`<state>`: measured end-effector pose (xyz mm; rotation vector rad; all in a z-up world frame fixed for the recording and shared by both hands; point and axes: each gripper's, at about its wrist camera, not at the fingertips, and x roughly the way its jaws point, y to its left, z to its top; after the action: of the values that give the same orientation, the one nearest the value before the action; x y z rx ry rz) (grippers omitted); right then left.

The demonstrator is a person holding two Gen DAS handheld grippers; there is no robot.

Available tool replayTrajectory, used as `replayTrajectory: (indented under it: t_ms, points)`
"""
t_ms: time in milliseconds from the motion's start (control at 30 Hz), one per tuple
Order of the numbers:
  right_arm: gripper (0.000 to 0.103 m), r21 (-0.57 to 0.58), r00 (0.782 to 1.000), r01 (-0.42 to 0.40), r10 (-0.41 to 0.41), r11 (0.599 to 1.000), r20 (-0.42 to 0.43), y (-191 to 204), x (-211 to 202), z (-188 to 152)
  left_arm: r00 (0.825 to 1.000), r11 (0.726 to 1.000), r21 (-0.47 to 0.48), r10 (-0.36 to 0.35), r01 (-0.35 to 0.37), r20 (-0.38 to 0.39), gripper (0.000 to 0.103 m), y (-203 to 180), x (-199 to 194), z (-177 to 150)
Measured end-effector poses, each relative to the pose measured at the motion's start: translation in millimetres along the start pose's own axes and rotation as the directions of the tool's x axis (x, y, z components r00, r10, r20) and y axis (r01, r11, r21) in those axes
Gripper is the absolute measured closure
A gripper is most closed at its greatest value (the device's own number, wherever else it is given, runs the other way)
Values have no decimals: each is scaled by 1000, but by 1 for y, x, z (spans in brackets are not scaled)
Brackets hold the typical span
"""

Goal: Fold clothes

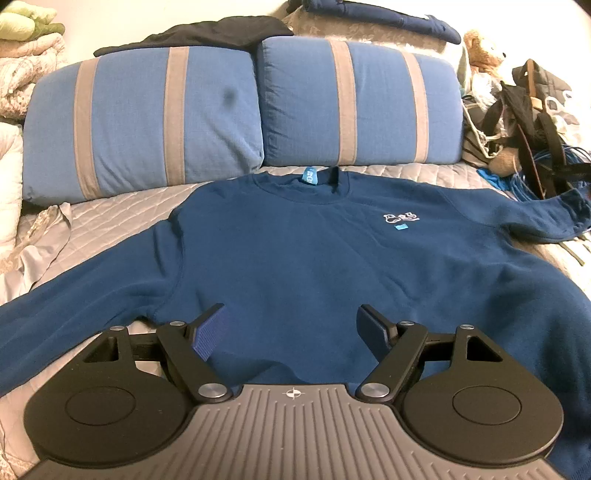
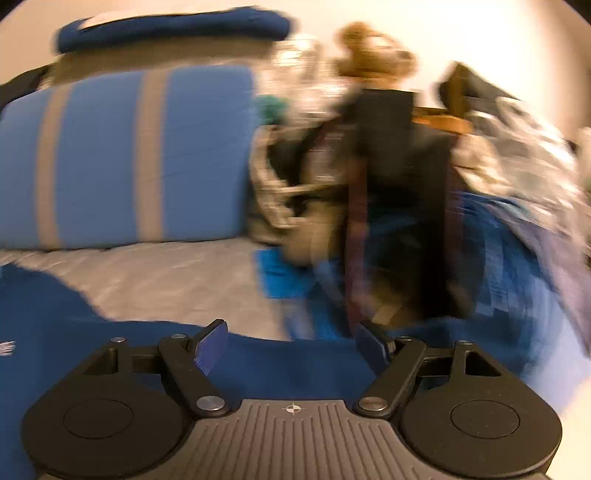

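A dark blue sweatshirt (image 1: 314,266) lies flat, front up, on the grey quilted bed (image 1: 122,210), both sleeves spread out to the sides and the collar toward the pillows. A small white logo (image 1: 400,218) marks its chest. My left gripper (image 1: 291,328) hovers over the lower body of the sweatshirt, jaws wide apart with nothing between them. In the blurred right wrist view, my right gripper (image 2: 291,345) stands open above the sweatshirt's sleeve (image 2: 280,365), with no cloth between the pads.
Two blue pillows with grey stripes (image 1: 147,110) (image 1: 354,103) lean at the head of the bed. A dark garment (image 1: 199,33) lies on top of them. A heap of bags, straps and a teddy bear (image 1: 517,122) crowds the right side. Folded bedding (image 1: 14,66) sits at the left.
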<state>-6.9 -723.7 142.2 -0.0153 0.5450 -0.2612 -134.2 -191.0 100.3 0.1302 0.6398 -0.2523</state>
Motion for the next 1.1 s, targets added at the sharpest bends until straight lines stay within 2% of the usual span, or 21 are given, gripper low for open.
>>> replayTrajectory:
  t_ms: [100, 267, 433, 633, 733, 800, 833, 900, 967, 1033, 1067, 1100]
  points:
    - [26, -43, 994, -111, 110, 993, -17, 35, 18, 10, 1000, 1000, -4, -3, 3, 0, 27, 0, 1, 0]
    - [30, -90, 977, -210, 205, 973, -66, 88, 55, 22, 1000, 1000, -17, -11, 11, -9, 27, 1, 2, 1]
    - [31, -118, 967, -236, 221, 965, -126, 130, 96, 26, 1000, 999, -42, -25, 25, -16, 27, 5, 6, 1]
    - [34, -153, 947, -270, 233, 951, -221, 160, 140, 19, 998, 996, -72, -48, 46, -27, 27, 10, 12, 1]
    - [48, -150, 932, -294, 248, 944, -265, 167, 154, 13, 998, 996, -76, -54, 51, -33, 27, 10, 14, 2]
    - [76, -186, 934, -299, 247, 936, -256, 170, 151, 13, 998, 995, -83, -53, 50, -36, 27, 12, 17, 2]
    - [99, -201, 933, -310, 256, 929, -254, 172, 149, 14, 998, 995, -84, -54, 51, -37, 27, 12, 17, 2]
    - [99, -226, 948, -282, 234, 932, -217, 172, 141, 20, 998, 995, -86, -56, 52, -39, 27, 13, 17, 1]
    - [99, -278, 974, -213, 184, 937, -130, 174, 129, 26, 998, 996, -81, -49, 45, -40, 27, 12, 17, 0]
    - [100, -296, 990, -143, 134, 944, -52, 176, 117, 31, 998, 996, -77, -39, 36, -39, 27, 11, 16, 0]
    - [98, -304, 995, -97, 101, 948, -3, 176, 109, 34, 999, 997, -75, -34, 31, -36, 27, 11, 15, 0]
    - [91, -299, 996, -74, 87, 951, 31, 174, 100, 37, 999, 997, -74, -29, 27, -34, 27, 10, 14, 0]
